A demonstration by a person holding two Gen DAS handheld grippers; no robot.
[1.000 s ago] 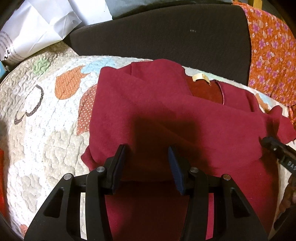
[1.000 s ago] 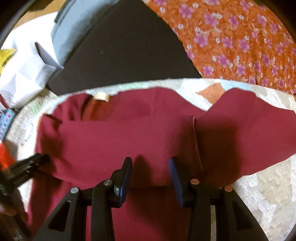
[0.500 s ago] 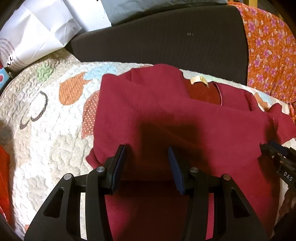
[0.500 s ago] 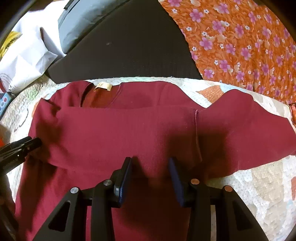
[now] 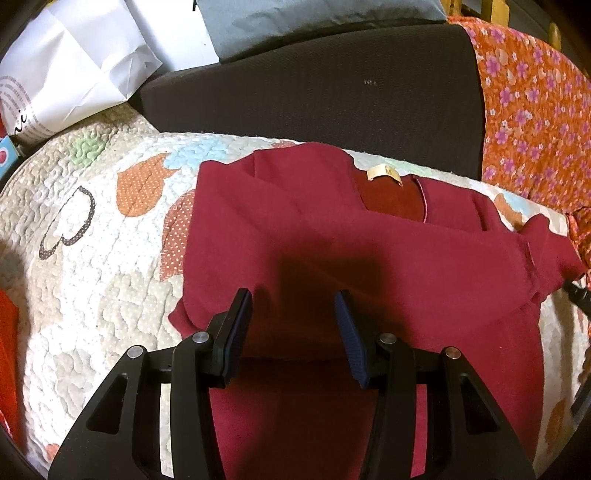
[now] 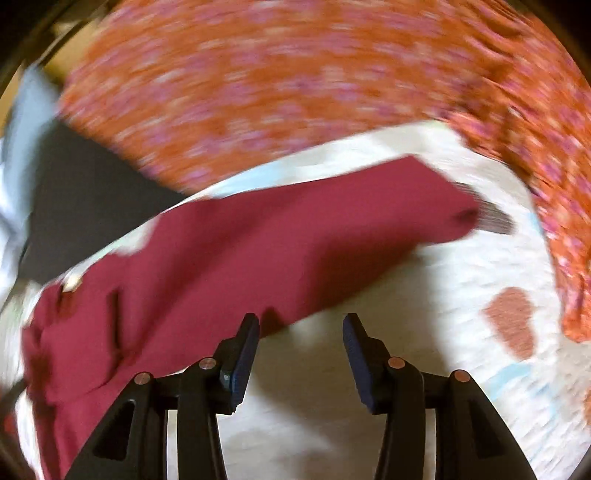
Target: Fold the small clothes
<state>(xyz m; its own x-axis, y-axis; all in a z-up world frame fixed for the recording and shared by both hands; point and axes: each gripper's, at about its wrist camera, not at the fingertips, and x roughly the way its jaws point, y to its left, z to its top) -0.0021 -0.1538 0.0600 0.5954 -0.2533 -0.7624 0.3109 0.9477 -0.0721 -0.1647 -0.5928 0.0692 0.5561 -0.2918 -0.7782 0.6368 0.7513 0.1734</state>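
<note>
A: We are looking at the quilted bed cover (image 5: 92, 295) first, spreading under everything, with its orange hearts and pale patches. Beyond it the dark cushion (image 5: 314, 92) is lying along the far edge, and the orange flowered cloth (image 5: 535, 110) is draping down beside it on the right.

B: And the maroon shirt (image 5: 369, 258) is lying flat on the cover, partly folded, one side already turned over the body. In the right wrist view, which is blurring badly, we are seeing its sleeve (image 6: 332, 214) stretching out across the cover toward the flowered cloth.

A: White paper bags (image 5: 74, 66) are sitting at the far left, next to a grey cushion (image 5: 295, 22).

B: Our left gripper (image 5: 293, 325) is hovering over the shirt's lower half, jaws spread apart and gripping nothing.

A: Our right gripper (image 6: 300, 347) is hanging over bare quilt just beside the sleeve's lower edge, jaws likewise wide apart and empty.

B: Smallest of all, the cream label (image 5: 384, 172) is showing inside the neckline, near the far edge of the cover.
</note>
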